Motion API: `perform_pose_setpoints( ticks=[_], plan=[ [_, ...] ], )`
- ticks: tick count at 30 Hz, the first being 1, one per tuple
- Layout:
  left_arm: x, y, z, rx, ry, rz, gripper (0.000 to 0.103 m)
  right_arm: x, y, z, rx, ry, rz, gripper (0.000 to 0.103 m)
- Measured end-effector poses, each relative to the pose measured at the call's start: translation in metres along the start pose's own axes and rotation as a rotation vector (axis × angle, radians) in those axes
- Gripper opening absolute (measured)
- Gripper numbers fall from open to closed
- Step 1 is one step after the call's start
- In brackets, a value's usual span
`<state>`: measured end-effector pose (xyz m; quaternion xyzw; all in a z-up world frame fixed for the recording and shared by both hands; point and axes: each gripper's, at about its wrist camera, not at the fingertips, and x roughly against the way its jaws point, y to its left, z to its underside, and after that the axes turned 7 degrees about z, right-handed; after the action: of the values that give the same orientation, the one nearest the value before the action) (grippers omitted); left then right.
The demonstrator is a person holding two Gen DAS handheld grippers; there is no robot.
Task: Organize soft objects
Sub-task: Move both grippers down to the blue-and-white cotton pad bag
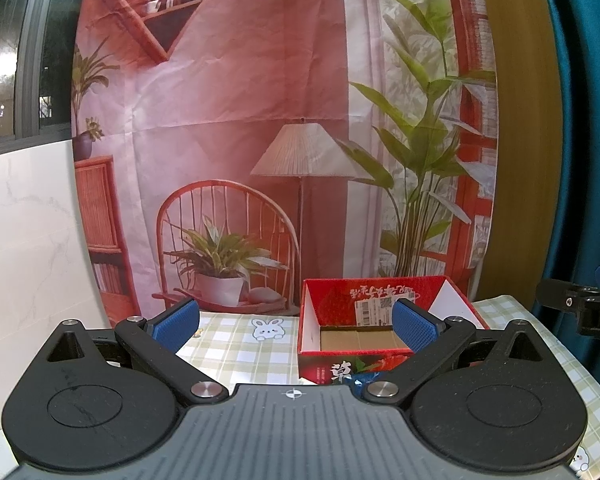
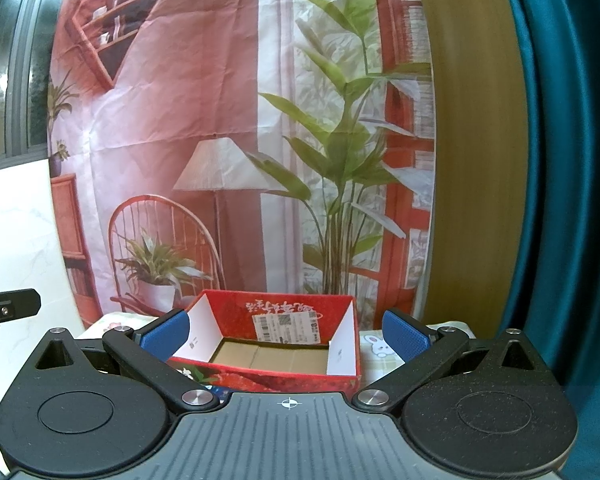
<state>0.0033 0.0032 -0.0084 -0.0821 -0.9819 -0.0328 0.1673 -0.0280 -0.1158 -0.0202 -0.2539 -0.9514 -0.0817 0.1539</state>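
Note:
An open red cardboard box point(image 1: 380, 312) with white inner flaps and a bare brown bottom stands on the checked tablecloth; nothing lies inside it. The right wrist view shows the same red box point(image 2: 276, 344) straight ahead. My left gripper point(image 1: 296, 322) is open, blue pads wide apart, hovering in front of the box with nothing between them. My right gripper point(image 2: 286, 334) is open too, its pads framing the box from the near side, empty. No soft object shows in either view.
A green-and-white checked cloth with rabbit prints point(image 1: 240, 340) covers the table. A printed room backdrop point(image 1: 260, 120) hangs right behind it. A teal curtain point(image 2: 572, 200) is at the right, a white marbled panel point(image 1: 28, 240) at the left.

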Motion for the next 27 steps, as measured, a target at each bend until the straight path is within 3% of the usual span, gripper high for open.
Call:
perform_pose_setpoints(
  ticks=[9,18,27],
  plan=[
    [-0.027,-0.002,0.022,0.008,0.081,0.011,0.103,-0.012,0.001,0.021,-0.017,0.007,-0.058,0.103],
    [-0.085,0.001,0.070,0.010,0.226,0.029,0.103,-0.054,0.015,0.074,0.021,0.100,-0.039,0.103],
    [-0.138,0.007,0.107,0.051,0.321,0.079,0.103,-0.099,0.022,0.119,0.047,0.225,-0.085,0.102]
  ],
)
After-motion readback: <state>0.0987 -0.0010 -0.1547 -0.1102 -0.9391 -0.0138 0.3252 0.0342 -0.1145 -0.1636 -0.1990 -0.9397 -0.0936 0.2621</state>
